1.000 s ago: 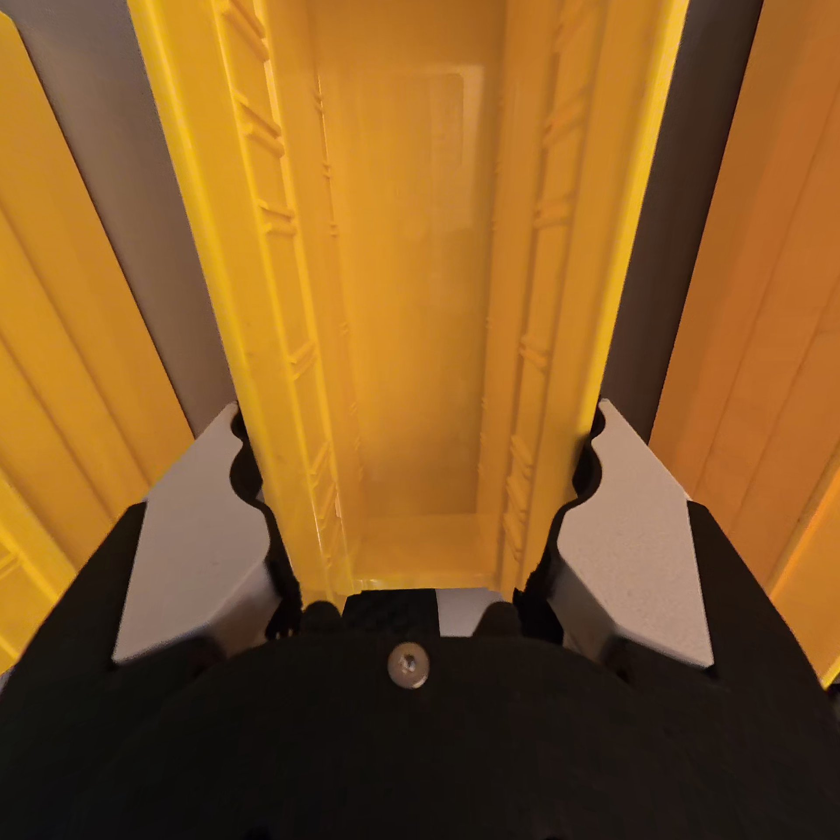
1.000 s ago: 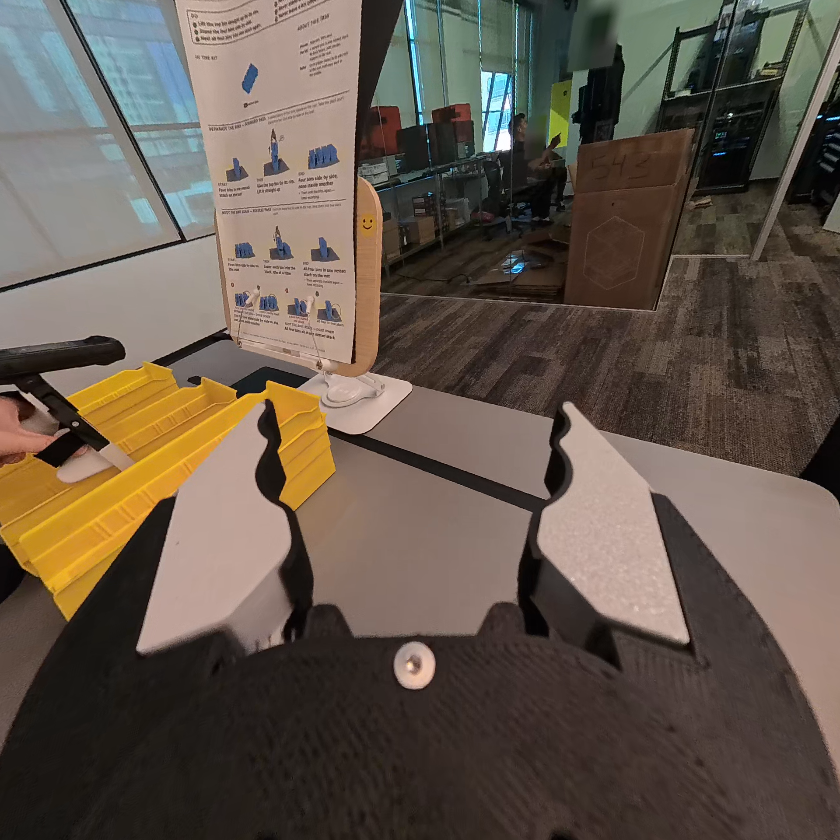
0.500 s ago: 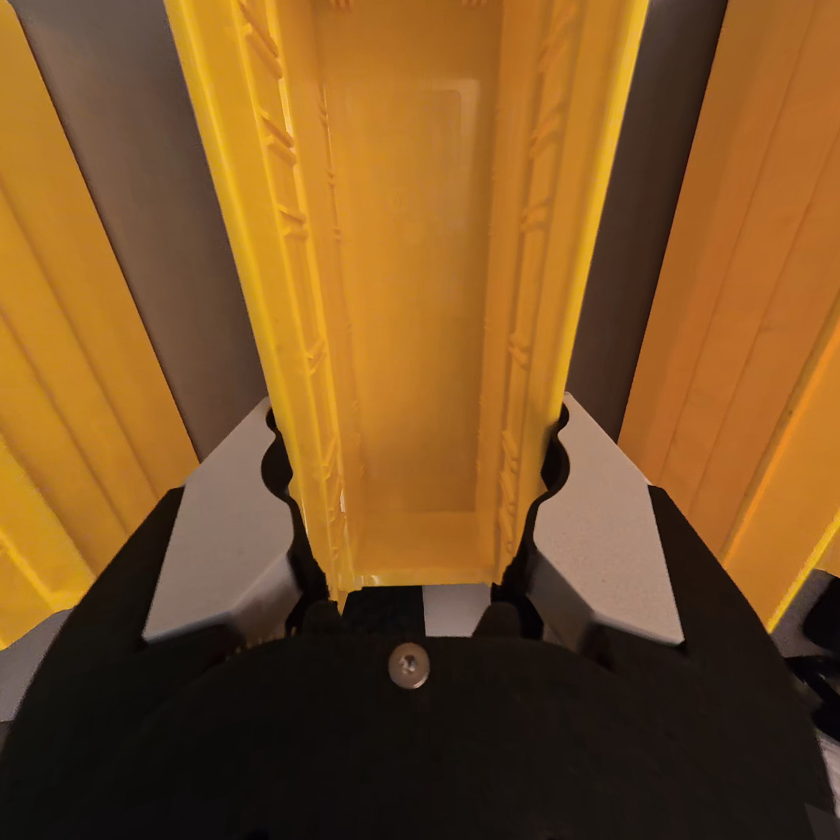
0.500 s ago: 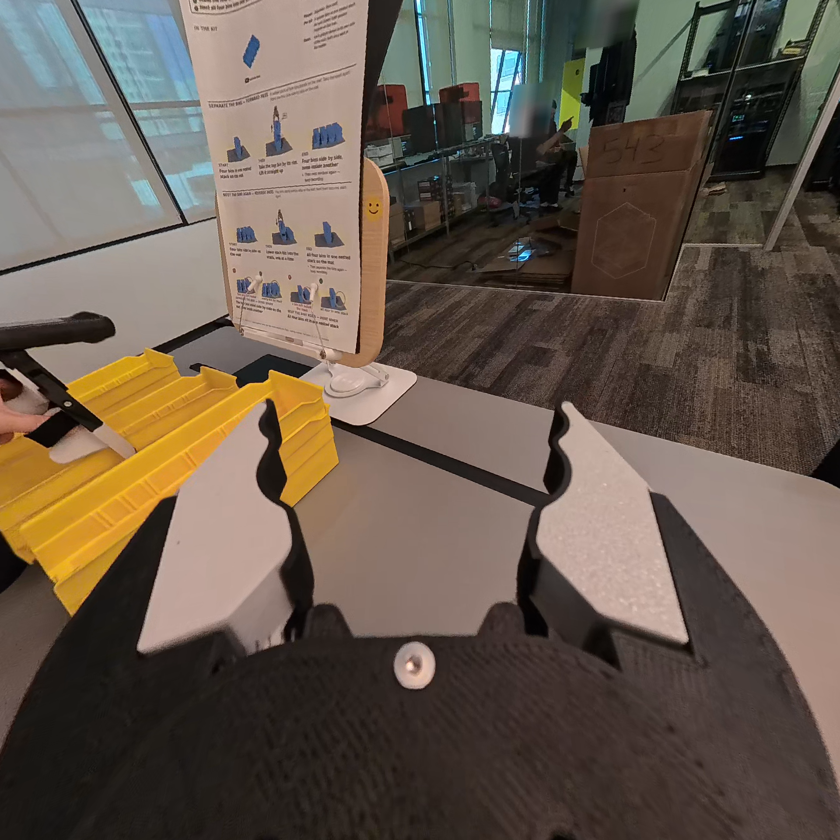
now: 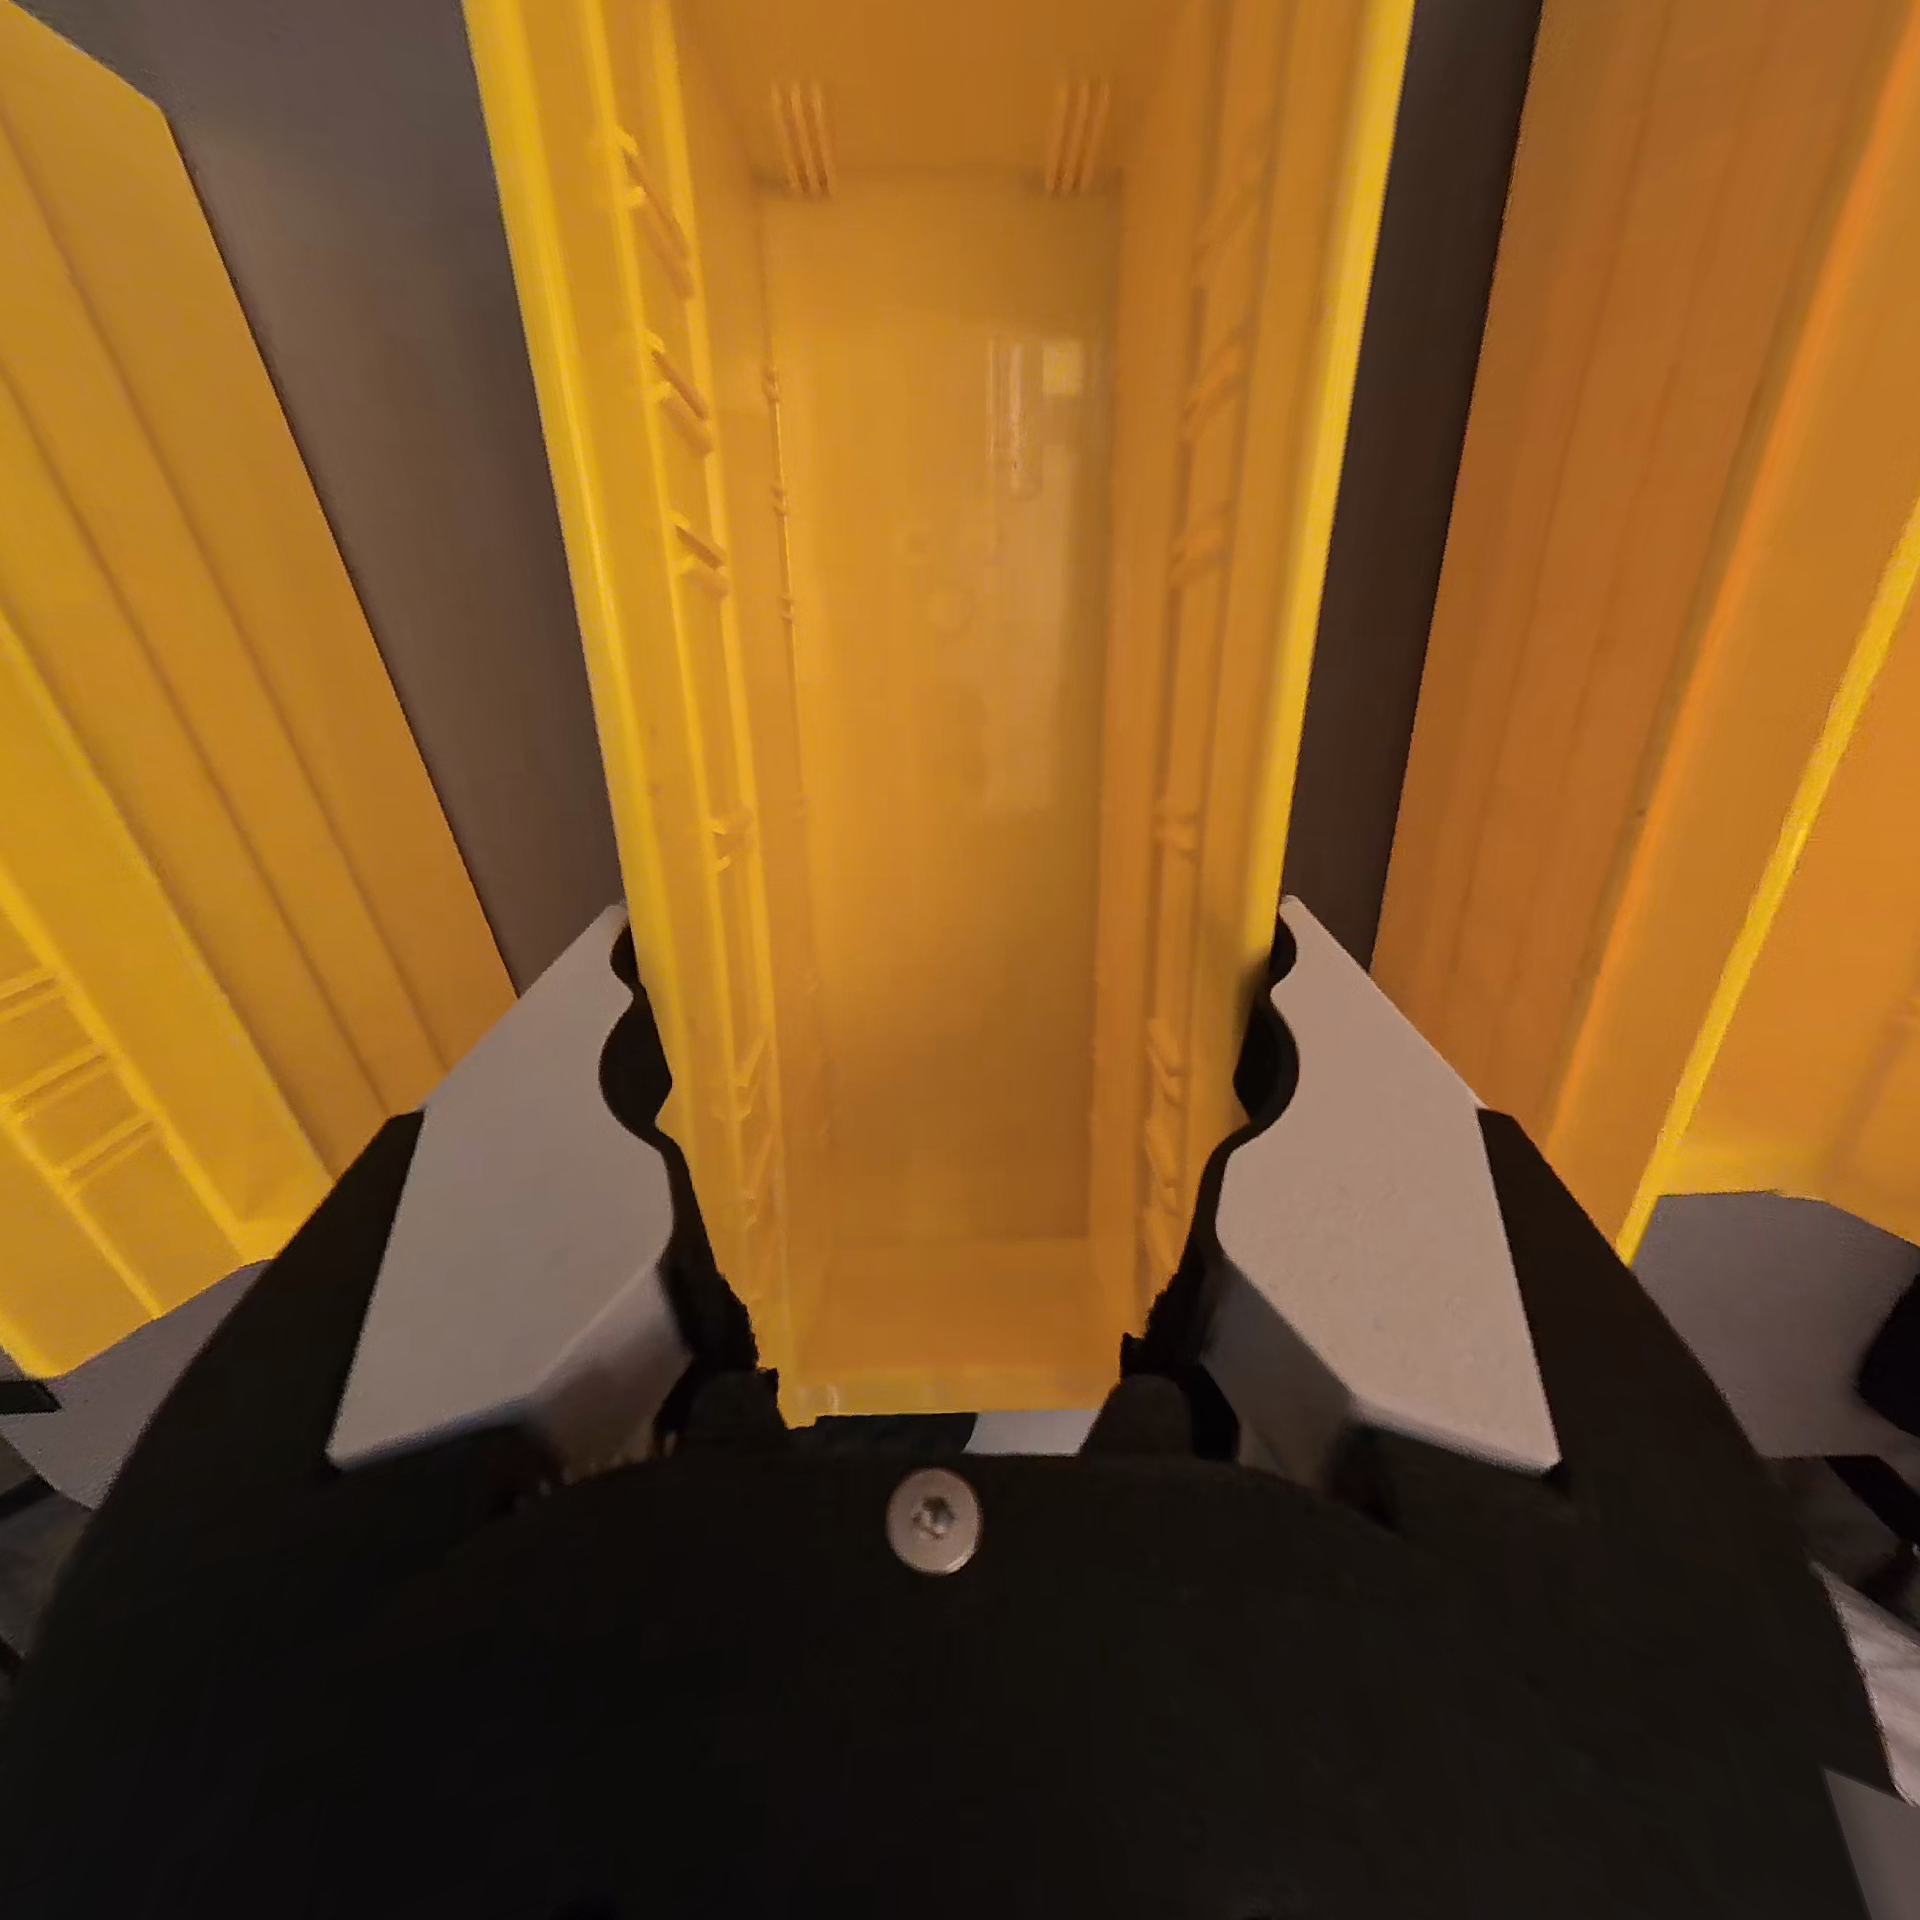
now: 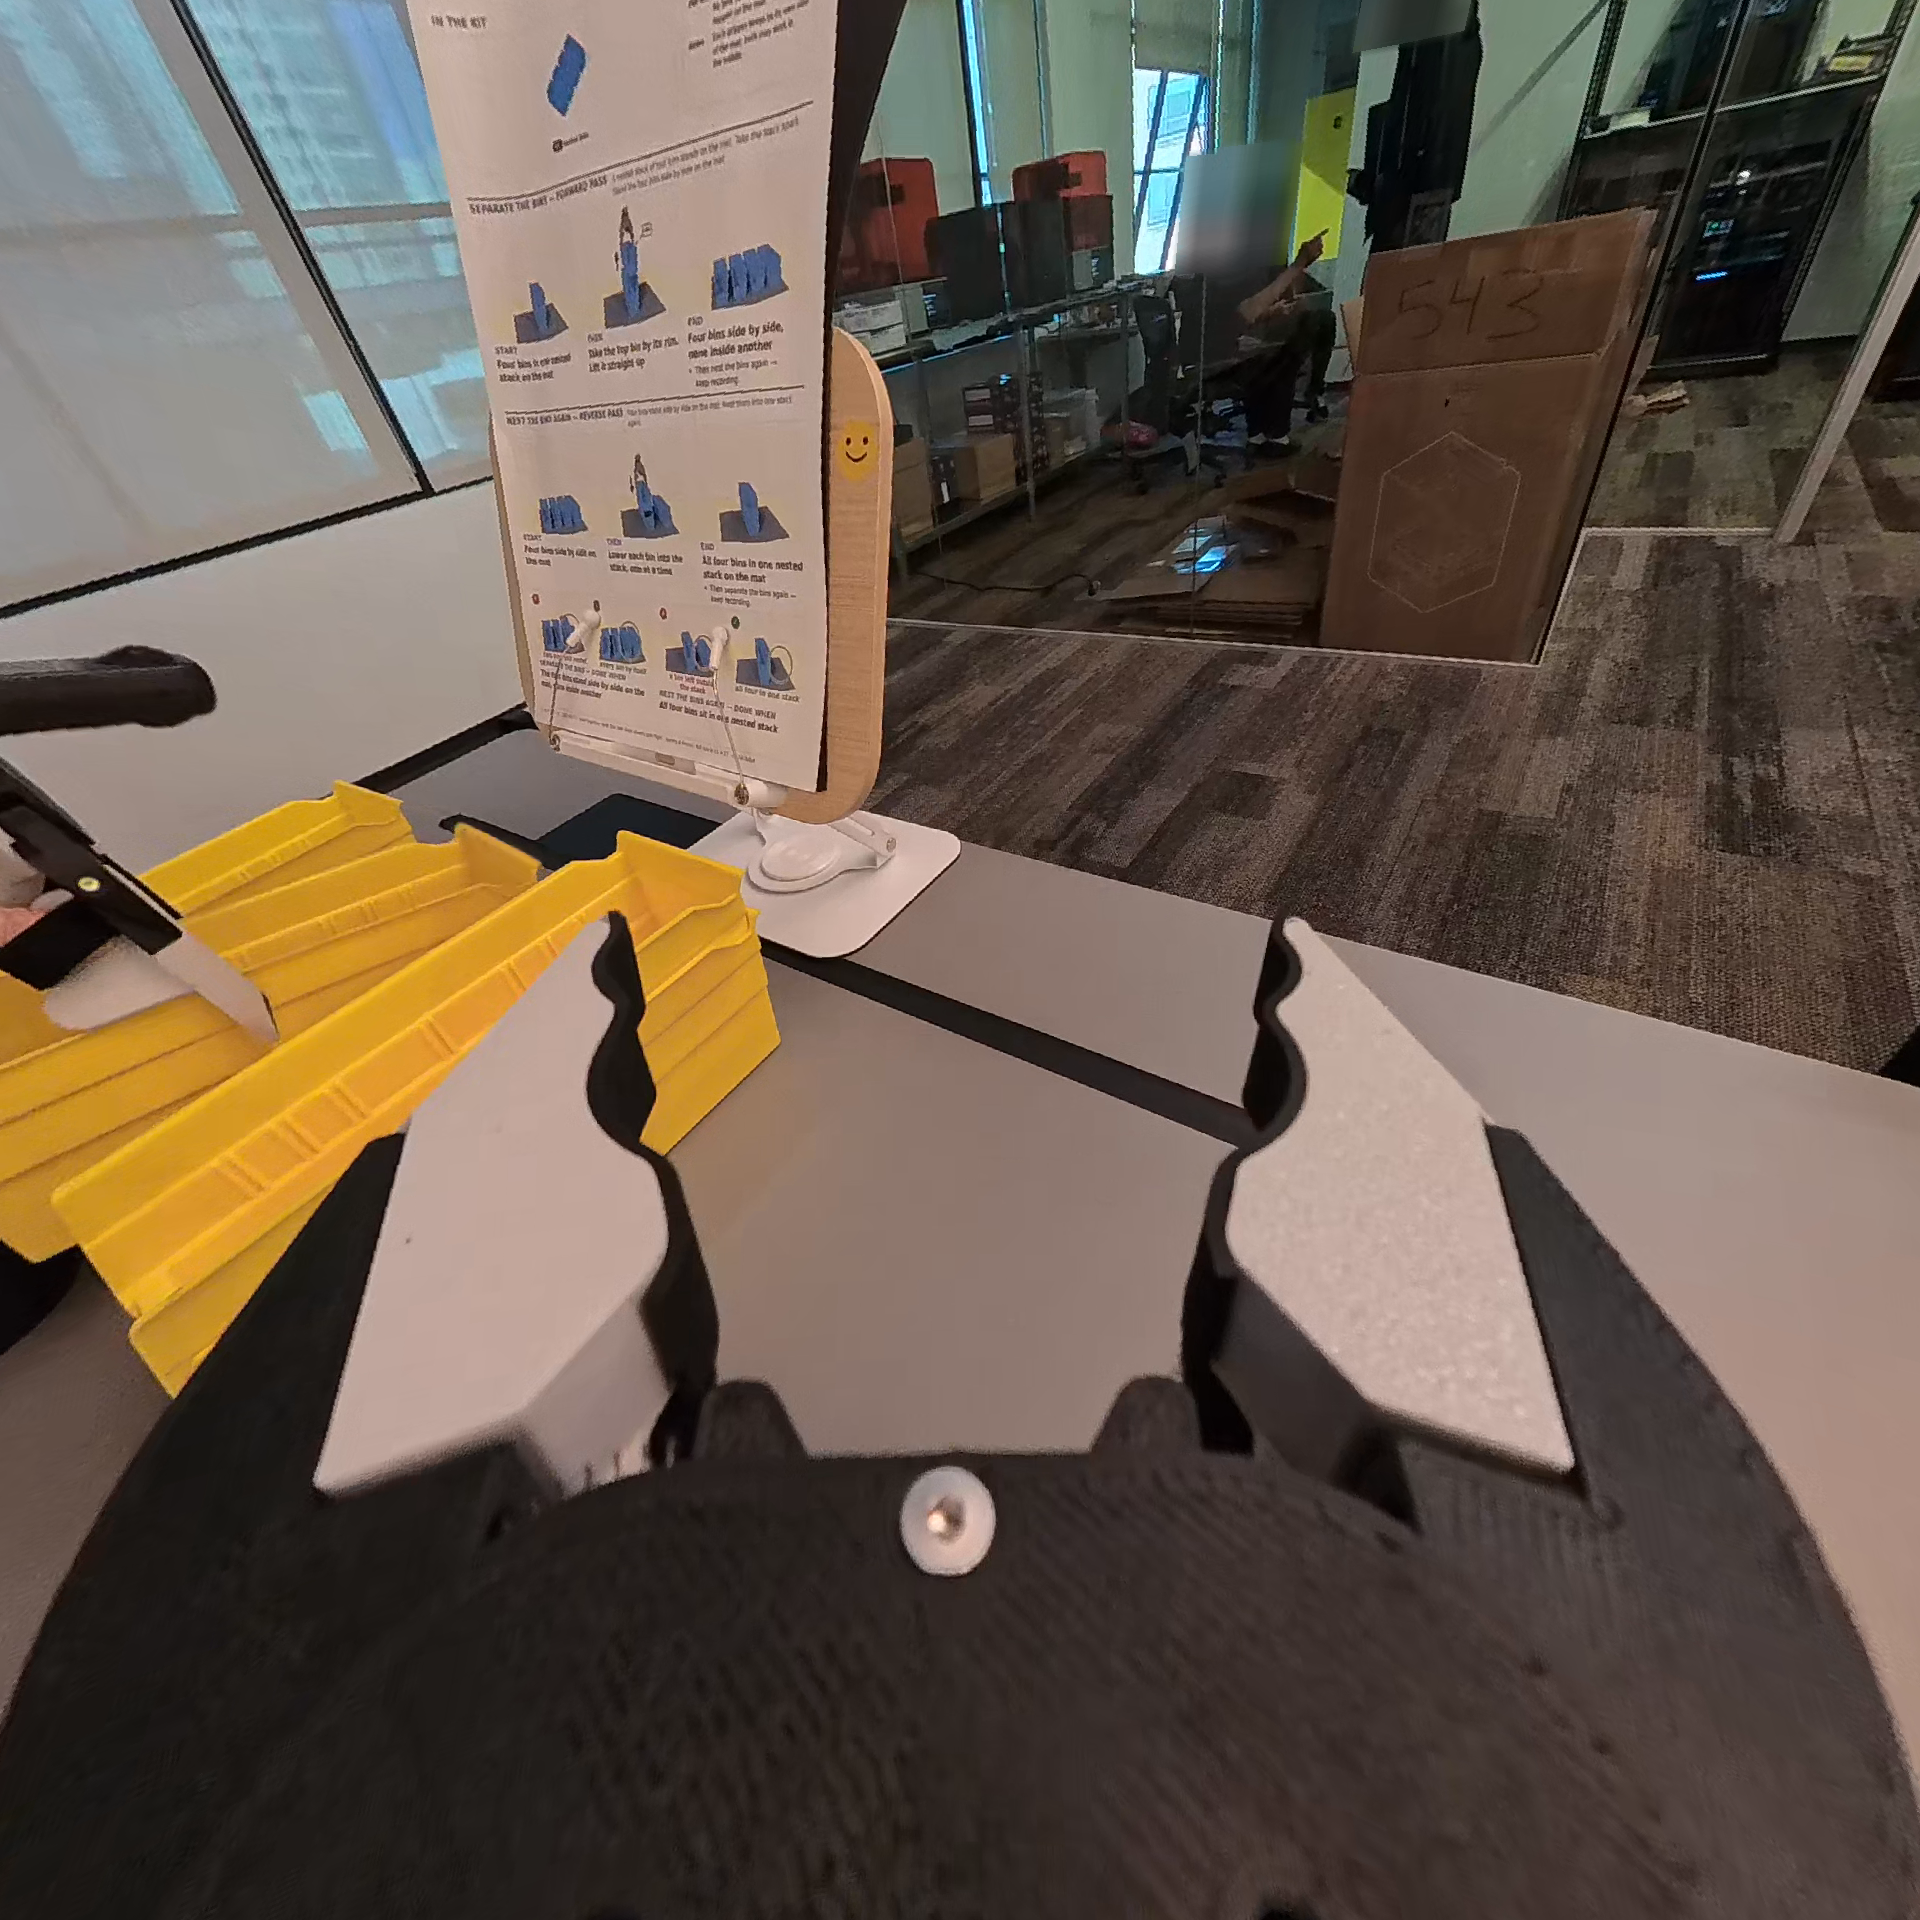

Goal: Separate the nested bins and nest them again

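The left tongs [image 5: 951,914] were clamped across the narrow, long yellow plastic bin [image 5: 935,727], one grey fingertip [image 5: 582,1039] pressed on each outer side wall near its short end, so the open trough ran straight away from the wrist. Two more yellow bins flanked it, one on the left [image 5: 156,727] and one on the right [image 5: 1662,623], each apart from it with grey desk [image 5: 416,468] showing between. The right tongs [image 6: 945,1039] were spread wide over bare desk with nothing between them, near the yellow stack of nested bins [image 6: 468,1039] at the right end of the row. It could not be told whether the gripped bin was off the desk. Judged from this, the step was carrying a loose bin to be nested. To do it well, the squeeze should be firm but not hard enough to bow the thin walls inward, the bin should rise level and clear of both neighbours before travelling sideways, and it should be lined up square over the receiving bin and lowered straight. The free right tongs could steady the stack
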Demonstrator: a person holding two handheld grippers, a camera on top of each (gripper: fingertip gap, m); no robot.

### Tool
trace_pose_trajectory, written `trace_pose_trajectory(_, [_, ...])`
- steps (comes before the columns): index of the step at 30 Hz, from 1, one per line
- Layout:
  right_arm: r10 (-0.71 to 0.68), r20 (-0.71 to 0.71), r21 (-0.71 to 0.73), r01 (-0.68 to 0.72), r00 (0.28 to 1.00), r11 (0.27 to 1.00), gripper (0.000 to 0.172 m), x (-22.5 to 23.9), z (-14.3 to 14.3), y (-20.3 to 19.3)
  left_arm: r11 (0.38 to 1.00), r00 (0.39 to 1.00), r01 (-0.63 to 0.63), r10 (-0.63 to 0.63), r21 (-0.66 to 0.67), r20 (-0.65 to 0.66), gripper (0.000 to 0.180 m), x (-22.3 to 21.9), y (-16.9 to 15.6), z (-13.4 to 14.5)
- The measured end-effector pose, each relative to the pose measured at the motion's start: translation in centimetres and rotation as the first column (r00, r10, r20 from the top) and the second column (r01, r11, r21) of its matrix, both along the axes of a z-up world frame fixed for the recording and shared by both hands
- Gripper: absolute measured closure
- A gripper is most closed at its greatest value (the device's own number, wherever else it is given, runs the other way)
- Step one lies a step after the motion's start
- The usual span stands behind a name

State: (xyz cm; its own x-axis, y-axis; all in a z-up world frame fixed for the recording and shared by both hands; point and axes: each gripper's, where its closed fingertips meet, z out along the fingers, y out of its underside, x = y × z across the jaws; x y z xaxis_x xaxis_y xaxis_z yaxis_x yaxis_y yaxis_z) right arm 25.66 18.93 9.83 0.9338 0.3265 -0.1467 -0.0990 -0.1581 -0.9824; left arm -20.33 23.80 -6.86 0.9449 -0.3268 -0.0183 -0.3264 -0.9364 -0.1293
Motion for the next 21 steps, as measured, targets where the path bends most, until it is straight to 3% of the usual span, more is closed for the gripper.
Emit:
trace_pose_trajectory(4, [0.003,0.007,-0.007,-0.003,1.000,1.000,0.054,-0.2,-0.2,0.2,1.000,1.000,0.005,-0.006,0.015,0.009,0.068,0.5,-0.1,1.5])
trace_pose_trajectory(9, [0.004,0.019,-0.016,-0.004,1.000,1.000,0.054,-0.5,-0.3,0.5,0.997,1.000,0.013,-0.013,0.077,-0.011,0.067,1.9,-0.3,5.4])
trace_pose_trajectory(16, [0.014,0.030,-0.047,-0.013,0.999,0.999,0.054,-1.1,-1.1,1.0,0.976,0.999,0.018,-0.024,0.217,0.023,0.066,7.2,-0.2,10.8])
trace_pose_trajectory(21, [0.039,0.037,-0.079,-0.036,0.999,0.996,0.054,-1.9,-1.8,1.5,0.964,0.998,0.008,-0.024,0.265,0.057,0.065,11.6,-1.2,12.1])
